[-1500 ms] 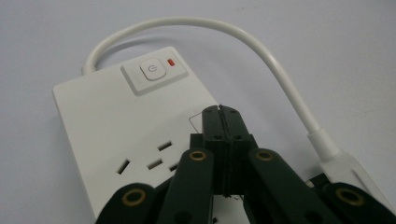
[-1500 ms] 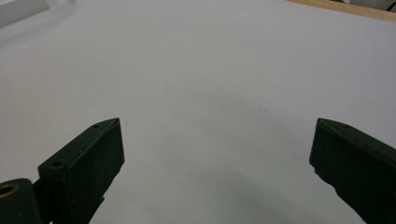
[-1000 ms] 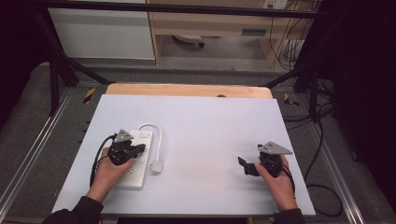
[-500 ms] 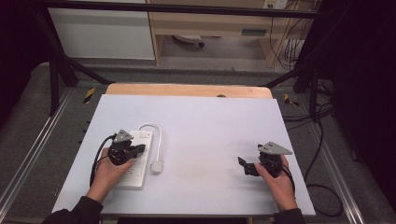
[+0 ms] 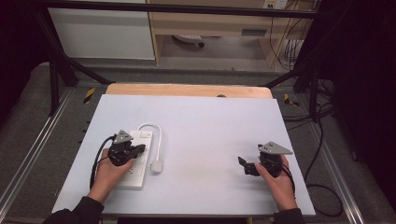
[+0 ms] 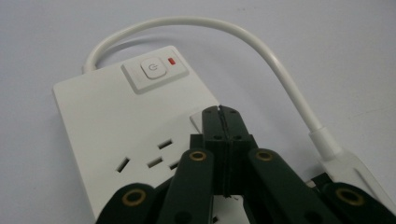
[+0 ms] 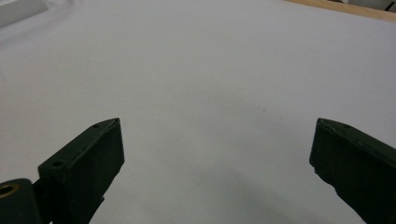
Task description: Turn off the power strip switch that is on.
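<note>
Hovering over the white power strip (image 6: 126,130), the left tool (image 6: 221,112) is seen pressed together, empty. The strip's long axis is laid front-to-back on the table (image 5: 210,121), switch end (image 6: 152,70) far, cord (image 5: 156,135) looping right. The right tool (image 7: 215,140) is held spread, well apart.

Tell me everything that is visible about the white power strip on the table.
The power strip is a flat white rectangular block, plastic by its look, lying face up on the left part of the table. Its far end carries a square power button with a small red mark beside it; sockets follow nearer. A short white cable leaves the far end, loops round and ends in a white plug beside the strip. The left gripper, jaws closed, is over the strip.
</note>
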A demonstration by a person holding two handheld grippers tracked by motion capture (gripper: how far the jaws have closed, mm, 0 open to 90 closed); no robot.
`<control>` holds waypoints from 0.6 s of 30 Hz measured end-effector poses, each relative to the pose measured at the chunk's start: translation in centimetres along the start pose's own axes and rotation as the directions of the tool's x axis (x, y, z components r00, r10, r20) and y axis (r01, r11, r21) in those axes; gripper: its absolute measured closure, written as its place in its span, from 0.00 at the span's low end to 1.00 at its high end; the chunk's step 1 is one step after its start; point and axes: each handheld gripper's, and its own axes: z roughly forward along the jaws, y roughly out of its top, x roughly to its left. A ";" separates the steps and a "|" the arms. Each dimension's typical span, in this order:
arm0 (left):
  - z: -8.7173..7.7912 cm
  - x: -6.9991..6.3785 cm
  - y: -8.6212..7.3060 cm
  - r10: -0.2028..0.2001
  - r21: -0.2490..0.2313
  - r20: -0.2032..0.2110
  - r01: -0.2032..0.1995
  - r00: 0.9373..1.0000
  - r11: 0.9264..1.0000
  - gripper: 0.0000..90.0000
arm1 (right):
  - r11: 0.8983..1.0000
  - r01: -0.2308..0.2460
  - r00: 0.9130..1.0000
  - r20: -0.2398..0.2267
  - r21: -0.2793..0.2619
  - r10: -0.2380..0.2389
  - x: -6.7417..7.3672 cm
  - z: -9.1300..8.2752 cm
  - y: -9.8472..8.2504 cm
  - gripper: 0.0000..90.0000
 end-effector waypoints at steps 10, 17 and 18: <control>-0.3 -0.2 0.3 0.001 -0.042 0.012 -0.001 1.000 0.999 1.00 | 1.000 0.010 1.000 0.000 -0.004 -0.010 0.0 0.0 0.0 0.04; -0.3 -0.1 0.4 0.009 -0.047 0.016 -0.008 1.000 0.999 1.00 | 1.000 0.012 1.000 -0.001 -0.004 -0.012 0.0 0.0 0.0 0.04; -0.2 -0.1 0.4 0.011 -0.047 0.016 -0.010 1.000 0.999 1.00 | 1.000 0.011 1.000 -0.001 -0.004 -0.011 0.0 0.0 0.0 0.04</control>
